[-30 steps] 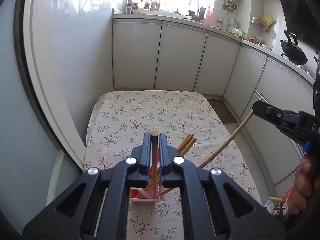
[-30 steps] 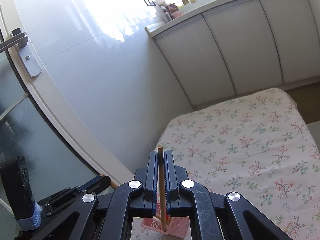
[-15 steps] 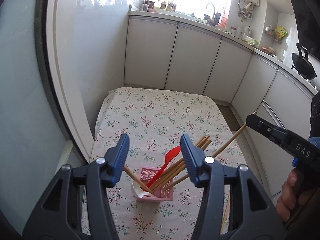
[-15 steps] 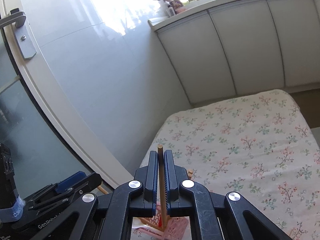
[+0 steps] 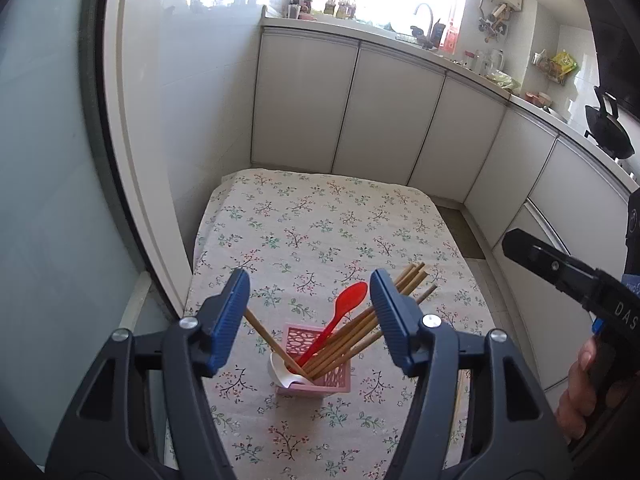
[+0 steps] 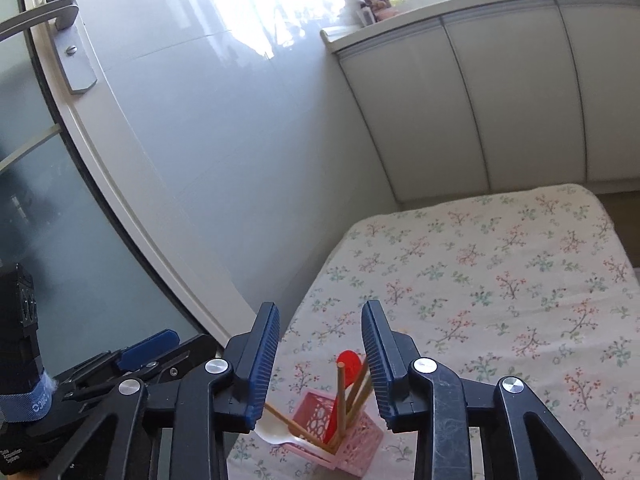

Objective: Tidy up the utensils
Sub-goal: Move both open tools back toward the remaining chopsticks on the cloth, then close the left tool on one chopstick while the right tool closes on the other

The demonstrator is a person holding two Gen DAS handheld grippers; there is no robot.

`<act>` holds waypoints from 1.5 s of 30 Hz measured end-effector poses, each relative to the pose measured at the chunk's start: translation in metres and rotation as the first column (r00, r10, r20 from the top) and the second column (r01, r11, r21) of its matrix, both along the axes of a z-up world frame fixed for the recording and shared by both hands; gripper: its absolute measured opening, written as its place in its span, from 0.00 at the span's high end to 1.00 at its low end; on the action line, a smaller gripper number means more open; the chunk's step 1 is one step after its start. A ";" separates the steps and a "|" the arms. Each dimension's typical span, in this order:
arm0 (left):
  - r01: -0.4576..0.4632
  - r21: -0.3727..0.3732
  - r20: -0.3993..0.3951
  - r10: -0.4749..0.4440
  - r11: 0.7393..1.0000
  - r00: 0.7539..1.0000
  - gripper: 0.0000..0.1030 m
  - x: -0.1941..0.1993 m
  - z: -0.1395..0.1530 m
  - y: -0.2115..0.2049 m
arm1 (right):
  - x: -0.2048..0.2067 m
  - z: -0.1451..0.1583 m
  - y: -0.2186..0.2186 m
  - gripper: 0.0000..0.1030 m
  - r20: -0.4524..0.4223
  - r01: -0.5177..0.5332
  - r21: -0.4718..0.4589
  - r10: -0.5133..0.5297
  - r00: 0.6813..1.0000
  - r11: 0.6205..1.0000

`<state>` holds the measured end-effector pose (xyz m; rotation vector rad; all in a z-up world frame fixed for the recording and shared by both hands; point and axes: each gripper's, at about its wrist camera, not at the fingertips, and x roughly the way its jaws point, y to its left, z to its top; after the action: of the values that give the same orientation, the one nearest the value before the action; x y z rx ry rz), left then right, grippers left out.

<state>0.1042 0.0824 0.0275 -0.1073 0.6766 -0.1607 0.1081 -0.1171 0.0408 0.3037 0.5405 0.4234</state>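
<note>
Scene: A pink lattice holder [image 5: 316, 364] stood on the floral-cloth counter [image 5: 320, 232] of a sunlit kitchen, already stocked with utensils.

Left gripper [image 5: 310, 312]: Its blue-padded jaws were apart and opening, pressing on nothing; the holder sat below and just ahead of the gap between them.

Right gripper [image 6: 320, 360]: Its jaws were likewise apart and opening, with a single upright chopstick [image 6: 341, 404] rising from the holder into the gap, free of both pads.

Contents: A bundle of wooden chopsticks [image 5: 360, 328] leaned away to the right of the left jaws, a lone chopstick [image 5: 266, 338] slanted up toward the left pad, a red spoon [image 5: 340, 316] pointed up between them, and a white spoon [image 5: 286, 372] lay low in the holder.

Key relation: The sticks' long axes ran steeply up out of the holder. Both pairs of jaws hung over it, so neither hand looked clearly nearer.

Stray item: A pale stick [image 5: 459, 396] showed under the left gripper's right jaw; whether it lay on the counter could not be told.

Writing: "DAS" was readable on the right gripper's body in the left wrist view; the lettering on the left gripper in the right wrist view was too small to make out.
</note>
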 end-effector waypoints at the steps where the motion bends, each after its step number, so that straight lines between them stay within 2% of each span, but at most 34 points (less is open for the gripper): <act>1: 0.008 0.000 -0.001 -0.008 1.000 1.000 0.37 -0.002 0.000 -0.001 | -0.003 0.001 -0.005 0.54 -0.007 0.008 -0.009 -0.008 1.000 1.000; 9: 0.126 0.020 -0.029 -0.125 0.992 0.992 0.29 -0.014 -0.004 -0.031 | -0.023 -0.010 -0.059 0.33 -0.120 0.090 -0.071 -0.098 0.988 0.993; 14: 0.243 0.021 -0.066 -0.241 0.970 0.968 0.24 -0.021 -0.011 -0.062 | -0.032 -0.026 -0.092 0.25 -0.201 0.135 -0.091 -0.151 0.968 0.987; 21: 0.366 0.012 -0.176 -0.359 0.930 0.917 0.23 -0.019 -0.033 -0.108 | -0.032 -0.053 -0.125 0.22 -0.307 0.176 -0.121 -0.206 0.929 0.977; 24: 0.408 0.030 -0.231 -0.391 0.913 0.891 0.23 -0.018 -0.049 -0.132 | -0.028 -0.068 -0.139 0.21 -0.363 0.190 -0.136 -0.228 0.904 0.972; 31: 0.456 0.075 -0.362 -0.402 0.887 0.841 0.23 -0.007 -0.092 -0.176 | -0.024 -0.095 -0.174 0.21 -0.443 0.251 -0.163 -0.298 0.846 0.954; 35: 0.463 0.087 -0.424 -0.388 0.882 0.818 0.23 -0.002 -0.115 -0.191 | -0.020 -0.110 -0.188 0.21 -0.481 0.263 -0.166 -0.311 0.820 0.951; 39: 0.470 0.079 -0.469 -0.383 0.879 0.796 0.23 0.008 -0.139 -0.203 | -0.012 -0.127 -0.193 0.21 -0.500 0.279 -0.208 -0.347 0.793 0.938; 40: 0.471 0.083 -0.483 -0.378 0.878 0.790 0.23 0.011 -0.148 -0.207 | -0.009 -0.133 -0.194 0.21 -0.511 0.275 -0.211 -0.346 0.787 0.938; 42: 0.474 0.088 -0.507 -0.371 0.876 0.778 0.31 0.018 -0.163 -0.212 | -0.003 -0.143 -0.195 0.21 -0.532 0.267 -0.214 -0.342 0.775 0.939; 44: 0.477 0.082 -0.525 -0.369 0.875 0.767 0.45 0.025 -0.175 -0.215 | 0.002 -0.153 -0.196 0.21 -0.549 0.263 -0.227 -0.346 0.761 0.938; 45: 0.477 0.074 -0.531 -0.370 0.876 0.763 0.47 0.029 -0.180 -0.216 | 0.005 -0.157 -0.196 0.21 -0.558 0.261 -0.232 -0.348 0.754 0.937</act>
<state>0.1332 -0.1339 -0.1528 0.2211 1.2387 -0.5163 0.1130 -0.3134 -0.1162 0.3833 1.1157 -0.0487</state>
